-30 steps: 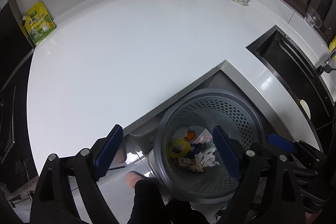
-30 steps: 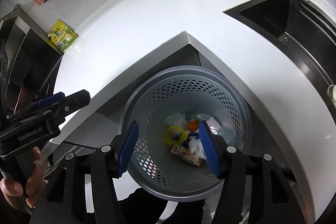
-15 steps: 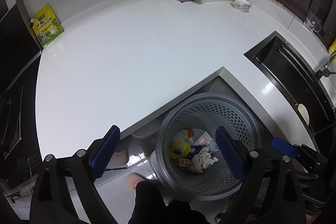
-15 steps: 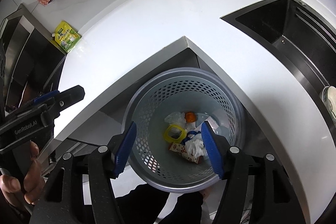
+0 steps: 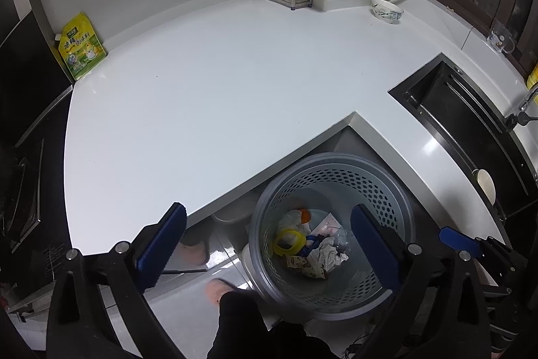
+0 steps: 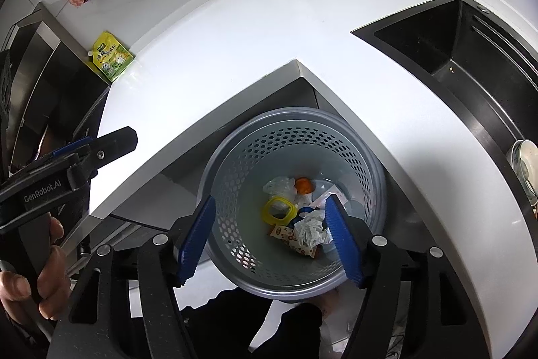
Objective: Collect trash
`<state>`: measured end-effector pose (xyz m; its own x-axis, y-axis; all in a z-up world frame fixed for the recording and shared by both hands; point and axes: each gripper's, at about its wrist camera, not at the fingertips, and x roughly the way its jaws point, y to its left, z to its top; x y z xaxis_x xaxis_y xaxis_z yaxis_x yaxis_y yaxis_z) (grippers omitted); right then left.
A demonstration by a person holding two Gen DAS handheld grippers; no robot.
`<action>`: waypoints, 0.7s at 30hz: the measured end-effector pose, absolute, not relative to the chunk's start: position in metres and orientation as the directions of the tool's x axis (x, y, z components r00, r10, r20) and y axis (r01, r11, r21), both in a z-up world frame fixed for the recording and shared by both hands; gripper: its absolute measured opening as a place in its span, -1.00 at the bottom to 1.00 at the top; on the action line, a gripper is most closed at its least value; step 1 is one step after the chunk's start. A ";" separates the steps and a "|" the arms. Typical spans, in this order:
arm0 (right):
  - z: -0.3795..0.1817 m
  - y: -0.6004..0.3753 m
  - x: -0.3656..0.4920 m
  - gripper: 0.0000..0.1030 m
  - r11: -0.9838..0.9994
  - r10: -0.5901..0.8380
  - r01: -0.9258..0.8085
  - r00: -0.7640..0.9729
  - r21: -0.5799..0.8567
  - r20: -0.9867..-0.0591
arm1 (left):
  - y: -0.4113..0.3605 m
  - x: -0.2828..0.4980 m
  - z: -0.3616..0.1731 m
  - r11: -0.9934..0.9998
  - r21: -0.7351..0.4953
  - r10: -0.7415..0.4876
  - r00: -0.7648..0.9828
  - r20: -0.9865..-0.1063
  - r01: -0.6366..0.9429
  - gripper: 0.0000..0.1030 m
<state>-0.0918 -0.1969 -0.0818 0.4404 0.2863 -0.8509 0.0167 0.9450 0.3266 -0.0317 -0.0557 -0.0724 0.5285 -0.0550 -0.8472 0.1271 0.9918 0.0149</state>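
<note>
My left gripper (image 5: 267, 244) spread wide, empty, above floor beside bin. My right gripper (image 6: 270, 239) also spread, empty, over perforated grey bin (image 6: 235, 164). Trash on bin bottom: crumpled tissue (image 6: 311, 229), yellow ring (image 6: 279, 210), orange cap (image 6: 303, 184). Beyond: white counter (image 5: 218, 83), black sink (image 6: 454, 39), green pouch (image 5: 80, 47) at far wall.

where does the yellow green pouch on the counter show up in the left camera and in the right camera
Left wrist: the yellow-green pouch stands at the far left, leaning against the wall at the counter's end.
Right wrist: the pouch sits upper left, at the same counter end, beside the dark appliance.
Shared landmark: the grey perforated bin, low and centre in both views, below the counter's inner corner.
</note>
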 end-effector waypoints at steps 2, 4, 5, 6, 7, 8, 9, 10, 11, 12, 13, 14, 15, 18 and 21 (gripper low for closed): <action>-0.080 -0.197 -0.092 0.28 0.946 0.286 0.011 0.442 0.324 -0.850 | -0.057 -0.032 -0.071 0.992 0.020 -0.048 0.528 -0.848 0.123 0.88; -0.077 -0.198 -0.092 0.28 0.947 0.285 0.007 0.447 0.322 -0.848 | -0.057 -0.033 -0.071 0.993 0.021 -0.045 0.526 -0.850 0.119 0.88; -0.076 -0.198 -0.093 0.28 0.947 0.285 0.005 0.450 0.321 -0.847 | -0.057 -0.033 -0.071 0.993 0.021 -0.044 0.524 -0.850 0.117 0.88; -0.075 -0.199 -0.094 0.29 0.947 0.284 0.004 0.452 0.320 -0.846 | -0.057 -0.034 -0.071 0.993 0.021 -0.043 0.524 -0.851 0.116 0.88; -0.074 -0.199 -0.094 0.29 0.948 0.283 0.003 0.453 0.319 -0.845 | -0.057 -0.034 -0.071 0.993 0.022 -0.041 0.524 -0.851 0.114 0.88; -0.073 -0.199 -0.094 0.29 0.948 0.283 0.003 0.455 0.319 -0.845 | -0.057 -0.035 -0.070 0.993 0.024 -0.039 0.525 -0.850 0.113 0.88; -0.072 -0.200 -0.095 0.29 0.948 0.282 0.002 0.456 0.319 -0.844 | -0.057 -0.036 -0.069 0.993 0.025 -0.038 0.527 -0.849 0.112 0.88; -0.072 -0.200 -0.095 0.29 0.948 0.282 0.002 0.457 0.318 -0.844 | -0.057 -0.036 -0.069 0.993 0.027 -0.036 0.528 -0.849 0.111 0.88; -0.071 -0.201 -0.096 0.29 0.948 0.283 0.000 0.456 0.318 -0.844 | -0.056 -0.037 -0.069 0.994 0.030 -0.032 0.528 -0.849 0.109 0.88; -0.071 -0.201 -0.096 0.29 0.948 0.283 -0.002 0.456 0.317 -0.844 | -0.056 -0.037 -0.068 0.994 0.035 -0.026 0.528 -0.849 0.105 0.88; -0.071 -0.201 -0.096 0.29 0.949 0.283 -0.004 0.455 0.316 -0.844 | -0.056 -0.037 -0.068 0.994 0.038 -0.021 0.528 -0.849 0.101 0.88; -0.071 -0.201 -0.097 0.29 0.949 0.284 -0.005 0.455 0.316 -0.844 | -0.056 -0.038 -0.068 0.994 0.041 -0.017 0.528 -0.849 0.098 0.88; -0.071 -0.201 -0.097 0.29 0.949 0.284 -0.006 0.454 0.315 -0.844 | -0.056 -0.038 -0.068 0.995 0.041 -0.015 0.528 -0.849 0.094 0.88; -0.071 -0.200 -0.097 0.29 0.949 0.284 -0.008 0.454 0.315 -0.845 | -0.055 -0.038 -0.067 0.995 0.042 -0.010 0.530 -0.848 0.086 0.88; -0.069 -0.200 -0.098 0.29 0.950 0.282 -0.009 0.458 0.313 -0.843 | -0.055 -0.040 -0.066 0.995 0.050 -0.002 0.537 -0.843 0.082 0.88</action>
